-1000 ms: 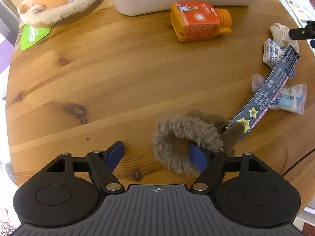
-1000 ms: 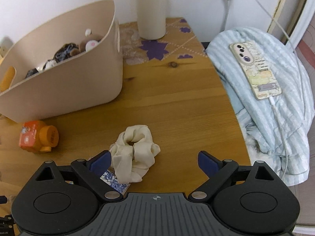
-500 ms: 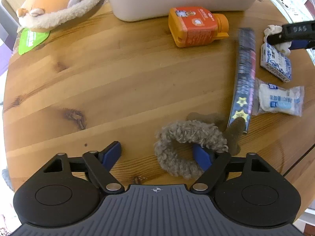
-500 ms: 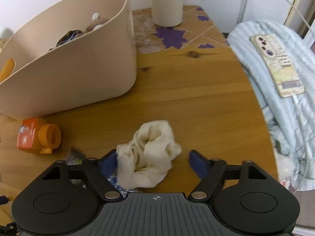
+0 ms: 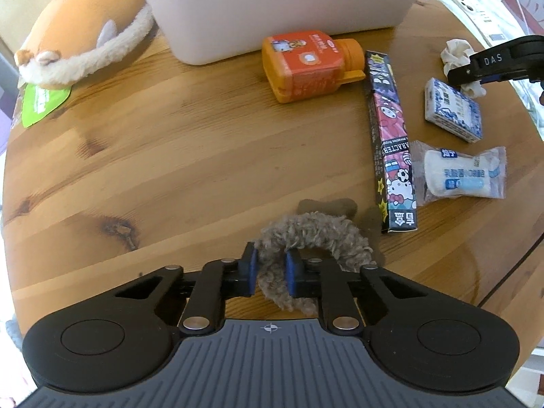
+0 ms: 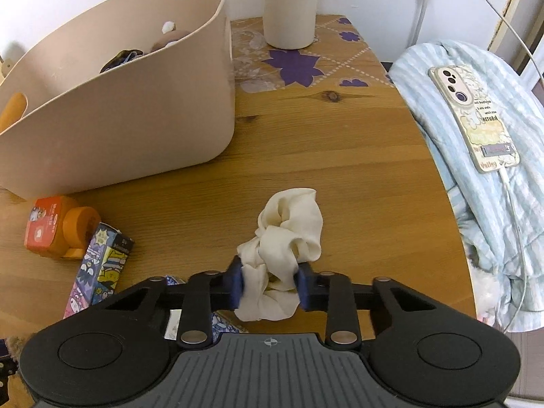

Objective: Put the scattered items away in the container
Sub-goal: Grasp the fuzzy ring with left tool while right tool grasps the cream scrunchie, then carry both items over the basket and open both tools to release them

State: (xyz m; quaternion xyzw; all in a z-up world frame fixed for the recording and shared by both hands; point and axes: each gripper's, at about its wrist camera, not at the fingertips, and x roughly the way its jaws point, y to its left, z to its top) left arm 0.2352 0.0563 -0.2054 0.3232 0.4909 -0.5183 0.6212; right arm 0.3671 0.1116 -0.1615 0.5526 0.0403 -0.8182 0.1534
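Left gripper (image 5: 270,273): blue pads closed narrow on one side of the brown fuzzy scrunchie (image 5: 312,238); the rest of the loop lies on the wooden table (image 5: 170,156), low and near the front edge.

Right gripper (image 6: 271,287): pads pinched on the lower folds of the cream scrunchie (image 6: 289,234); the upper bunch flops forward past the pads, and whether it touches the table cannot be told.

Container (image 6: 115,115): beige tub at the back of the table, open top, already holding a few small items. It stands well apart from both scrunchies.

Still scattered, left-wrist view: orange bottle (image 5: 309,64) on its side just in front of the tub; long character-print box (image 5: 391,139) touching the bottle's cap end; blue-and-white packet (image 5: 452,108); clear-wrapped white roll (image 5: 462,173) just beside the long box.

Handling note, a judgement: both grips look taken, so the step in hand is lift and carry. Raise each scrunchie straight up before travelling, so that the trailing loop clears the long box and the bottle. Carry over the tub's rim, not against it, and open the pads only once above the inside. Soft fabric may cling to a pad; a small shake may be needed.
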